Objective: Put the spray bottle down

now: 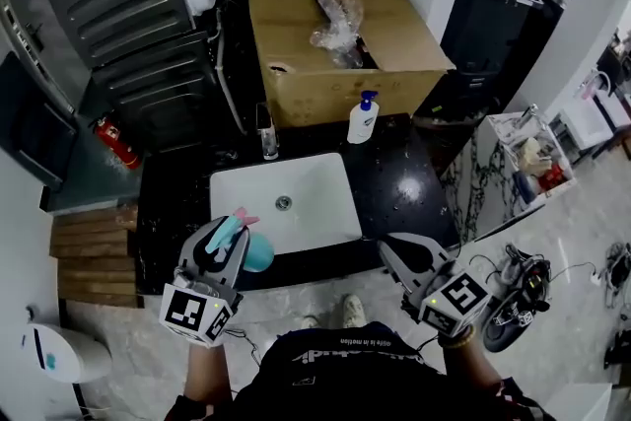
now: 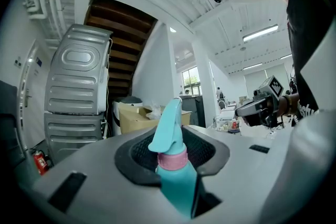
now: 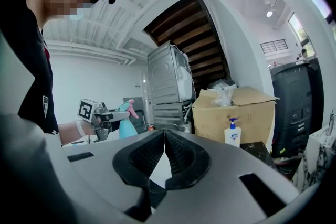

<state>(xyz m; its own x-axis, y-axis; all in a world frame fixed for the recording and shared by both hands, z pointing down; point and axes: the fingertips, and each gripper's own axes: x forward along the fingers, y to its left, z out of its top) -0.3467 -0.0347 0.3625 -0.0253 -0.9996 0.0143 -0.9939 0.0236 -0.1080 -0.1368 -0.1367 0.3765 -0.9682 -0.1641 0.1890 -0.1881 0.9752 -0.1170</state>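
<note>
A teal spray bottle (image 1: 255,253) with a pink collar and trigger is clamped in my left gripper (image 1: 227,240), which is shut on its neck. It hangs at the front edge of the black counter, by the near left corner of the white sink (image 1: 314,212). In the left gripper view the spray bottle (image 2: 170,162) stands upright between the jaws. My right gripper (image 1: 389,249) is shut and empty, held in front of the counter's near right side. In the right gripper view its pads (image 3: 173,152) meet, and the left gripper with the spray bottle (image 3: 126,124) shows beyond them.
A faucet (image 1: 266,133) and a white pump bottle (image 1: 363,118) stand behind the sink. A large open cardboard box (image 1: 394,44) fills the back of the counter. Stacked machines (image 1: 118,5) and a red extinguisher (image 1: 113,141) are at the left. A cluttered white rack (image 1: 527,158) stands at the right.
</note>
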